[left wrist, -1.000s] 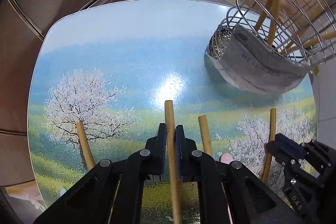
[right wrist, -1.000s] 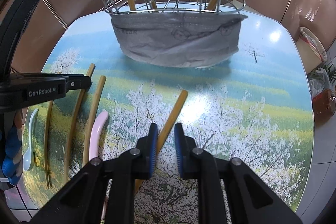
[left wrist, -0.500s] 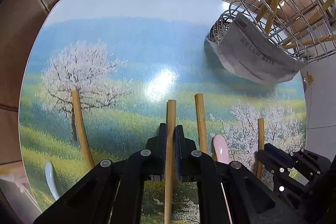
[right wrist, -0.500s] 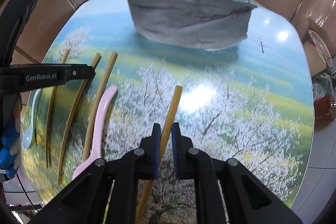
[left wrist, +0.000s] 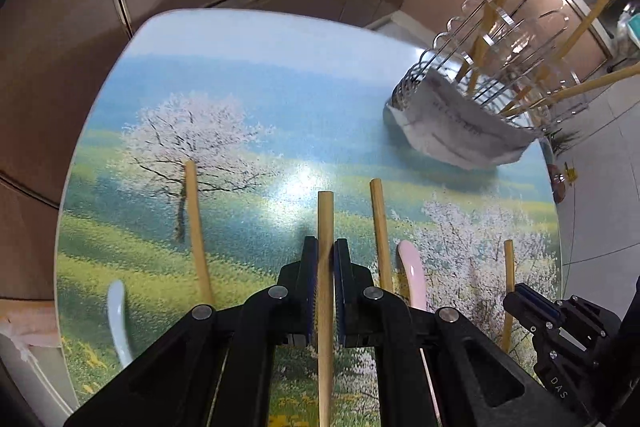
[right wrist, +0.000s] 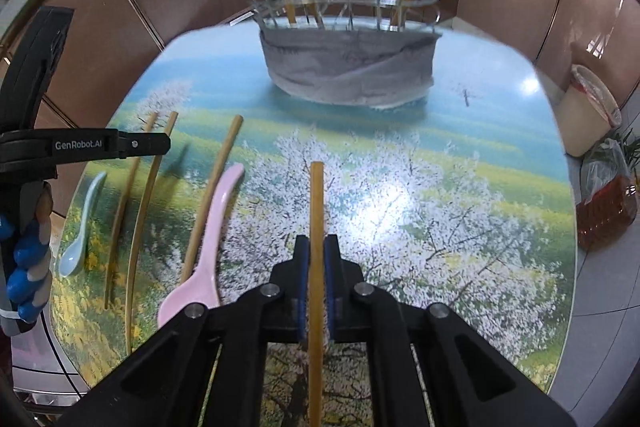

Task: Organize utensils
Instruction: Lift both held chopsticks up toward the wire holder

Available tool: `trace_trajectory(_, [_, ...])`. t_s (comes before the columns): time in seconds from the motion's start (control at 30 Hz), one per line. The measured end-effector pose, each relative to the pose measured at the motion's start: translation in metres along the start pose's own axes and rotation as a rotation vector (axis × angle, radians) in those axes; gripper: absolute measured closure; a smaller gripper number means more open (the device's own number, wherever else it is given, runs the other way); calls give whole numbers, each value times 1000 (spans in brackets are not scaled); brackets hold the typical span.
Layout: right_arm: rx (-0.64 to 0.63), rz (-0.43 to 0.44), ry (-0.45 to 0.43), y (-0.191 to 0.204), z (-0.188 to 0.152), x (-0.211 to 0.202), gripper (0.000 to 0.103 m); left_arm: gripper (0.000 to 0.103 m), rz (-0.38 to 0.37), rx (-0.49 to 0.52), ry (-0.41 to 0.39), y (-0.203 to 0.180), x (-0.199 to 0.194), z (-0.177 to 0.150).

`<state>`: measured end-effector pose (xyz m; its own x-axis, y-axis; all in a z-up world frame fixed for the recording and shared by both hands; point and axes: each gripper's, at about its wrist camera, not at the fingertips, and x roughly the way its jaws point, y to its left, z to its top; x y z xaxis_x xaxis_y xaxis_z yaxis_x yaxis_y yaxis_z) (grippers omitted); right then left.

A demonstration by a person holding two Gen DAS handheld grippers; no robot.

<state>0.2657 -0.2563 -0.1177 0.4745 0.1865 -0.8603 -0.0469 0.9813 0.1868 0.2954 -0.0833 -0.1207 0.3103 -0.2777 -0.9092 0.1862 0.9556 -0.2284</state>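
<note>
My left gripper (left wrist: 326, 277) is clamped on one chopstick (left wrist: 325, 227), and my right gripper (right wrist: 316, 277) is pinching another chopstick (right wrist: 316, 203). The wire basket (right wrist: 348, 3) stands at the far side of the table (right wrist: 480, 147). I think a long stick could bump the wires and slip out. The pink spoon (right wrist: 208, 239) lies left of my right gripper.
</note>
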Motion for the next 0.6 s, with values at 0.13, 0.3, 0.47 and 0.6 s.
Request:
trace_trajectory(0.13, [-2, 15, -60, -7, -19, -35, 97, 96, -9, -15, -46, 6, -24, -7])
trace_trajectory(0.3, [-9, 24, -124, 2, -34, -72, 97, 96, -21, -27, -106, 9, -58, -13])
trace_trajectory(0.47, [-14, 27, -195, 15, -38, -105, 97, 96, -34, -18, -184, -6, -91, -10])
trace_trajectory(0.6, [-14, 29, -252, 17, -42, -132, 97, 96, -46, -4, -245, -12, -121, -13])
